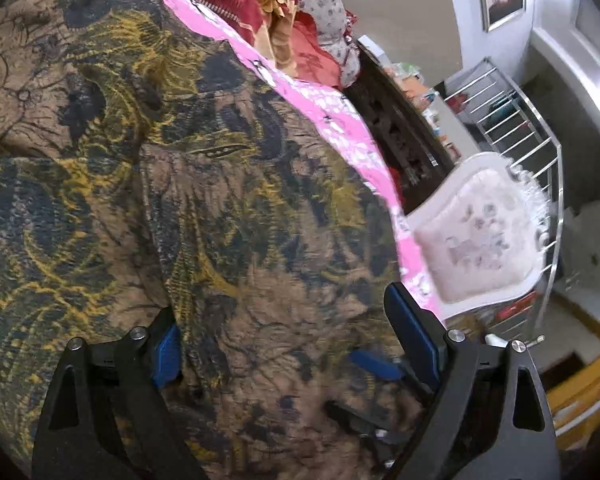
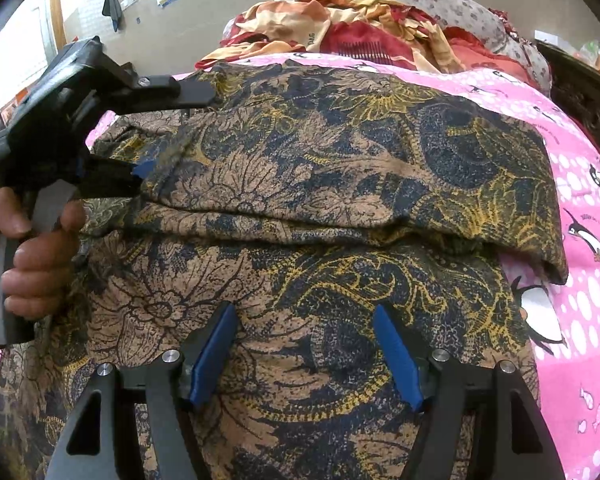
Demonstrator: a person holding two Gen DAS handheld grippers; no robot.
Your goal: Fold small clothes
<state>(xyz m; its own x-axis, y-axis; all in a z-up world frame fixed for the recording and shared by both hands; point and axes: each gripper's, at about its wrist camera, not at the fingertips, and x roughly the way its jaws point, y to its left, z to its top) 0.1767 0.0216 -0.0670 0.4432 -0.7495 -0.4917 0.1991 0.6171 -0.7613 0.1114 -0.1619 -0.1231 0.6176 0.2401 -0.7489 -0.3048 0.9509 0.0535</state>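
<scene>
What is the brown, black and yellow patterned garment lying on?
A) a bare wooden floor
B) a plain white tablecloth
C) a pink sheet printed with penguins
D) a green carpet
C: in the right wrist view the patterned garment lies spread over a pink penguin sheet, whose pink edge also shows beyond the cloth in the left wrist view.
</scene>
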